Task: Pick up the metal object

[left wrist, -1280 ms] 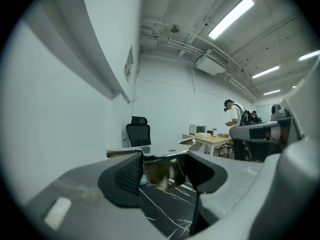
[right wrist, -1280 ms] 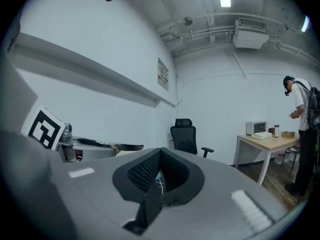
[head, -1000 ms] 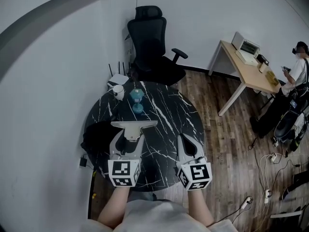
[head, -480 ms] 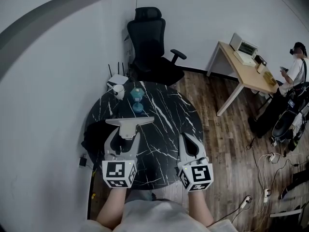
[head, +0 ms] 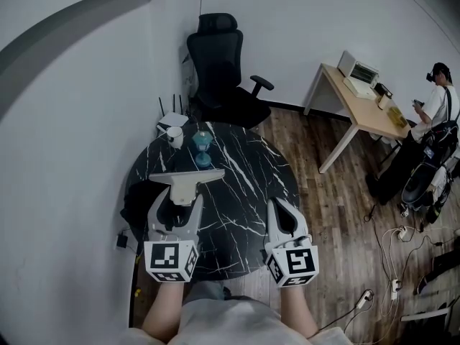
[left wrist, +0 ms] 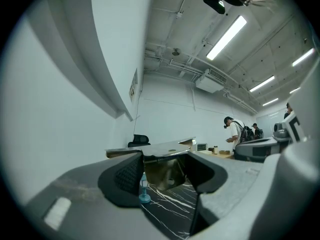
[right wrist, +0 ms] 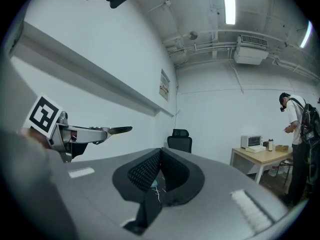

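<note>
The head view looks steeply down on the marble table (head: pixel 244 171), while both gripper views face level, close behind their jaws, toward the office chair (head: pixel 219 63) all share.

Bright even light, fisheye-warped edges

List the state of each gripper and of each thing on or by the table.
left gripper: shut on the metal object.
metal object: held off the table, flat plate uppermost.
right gripper: shut, nothing between its jaws.
white mug: upright on the table.
teal hourglass-shaped thing: upright, next to the mug.
office chair: unoccupied.
</note>
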